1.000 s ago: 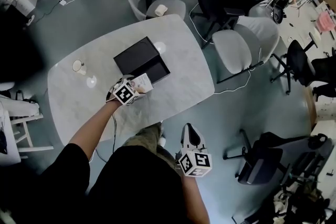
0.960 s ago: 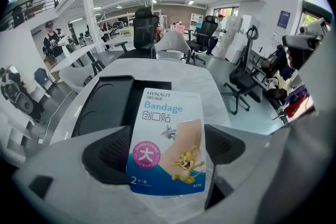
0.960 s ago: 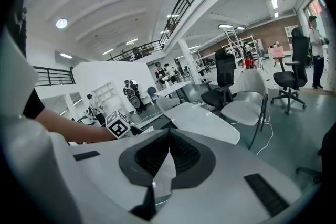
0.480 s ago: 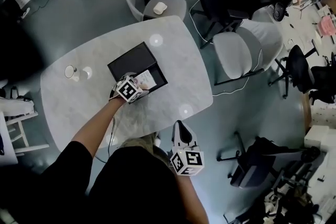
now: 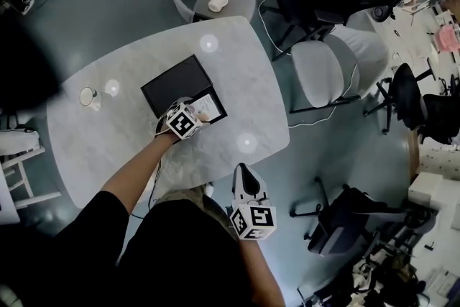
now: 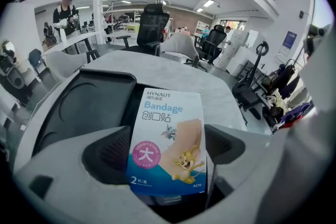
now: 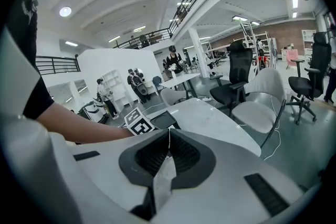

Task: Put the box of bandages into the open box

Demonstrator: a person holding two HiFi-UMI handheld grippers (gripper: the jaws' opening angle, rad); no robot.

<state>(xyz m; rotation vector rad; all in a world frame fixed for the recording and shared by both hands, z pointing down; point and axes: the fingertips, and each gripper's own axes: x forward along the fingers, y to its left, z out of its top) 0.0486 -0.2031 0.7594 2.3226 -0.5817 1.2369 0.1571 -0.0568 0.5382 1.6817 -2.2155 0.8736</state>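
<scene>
My left gripper [image 6: 168, 145], clamping the box of bandages [image 6: 169, 123], has carried it over the open box's [image 6: 79, 107] near edge; lowering remains. My right gripper [image 7: 167, 150] is closed and empty.

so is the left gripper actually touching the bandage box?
Touching. The left gripper view shows the two jaws of the left gripper pressed against either side of the bandage box, with no gap.

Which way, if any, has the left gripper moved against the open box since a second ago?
Yes. The left gripper, holding the box of bandages, has moved away from the person, from the near edge of the open box to over its interior.
</scene>
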